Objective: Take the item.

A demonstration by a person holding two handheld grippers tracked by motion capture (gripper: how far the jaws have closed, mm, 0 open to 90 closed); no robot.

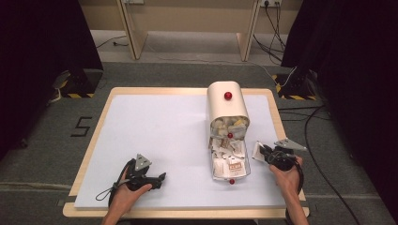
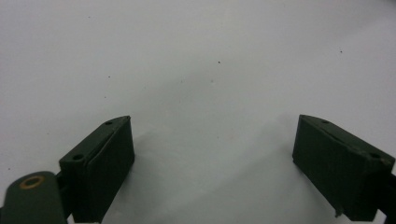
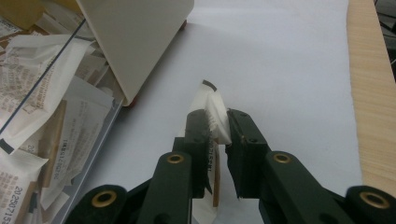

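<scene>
A cream box [image 1: 224, 107] with a red knob [image 1: 228, 95] lies on its side on the white mat [image 1: 159, 131]. Its clear lid [image 1: 247, 168] is folded down in front, and several white paper packets [image 1: 229, 154] spill onto it. Just right of the lid, my right gripper [image 1: 264, 151] is shut on one white packet [image 1: 258, 150]. In the right gripper view the jaws [image 3: 218, 119] pinch that packet [image 3: 210, 98] upright above the mat, with the box [image 3: 140, 37] and the packets [image 3: 42, 116] to their left. My left gripper [image 1: 162, 178] rests near the front left, open [image 2: 213, 122] and with nothing between its fingers.
The mat covers a wooden table top [image 1: 89, 140] whose edge runs close to the right of my right gripper [image 3: 373, 93]. Bare mat lies left of the box. Cables [image 1: 314, 140] and dark curtains are on the floor beyond the table.
</scene>
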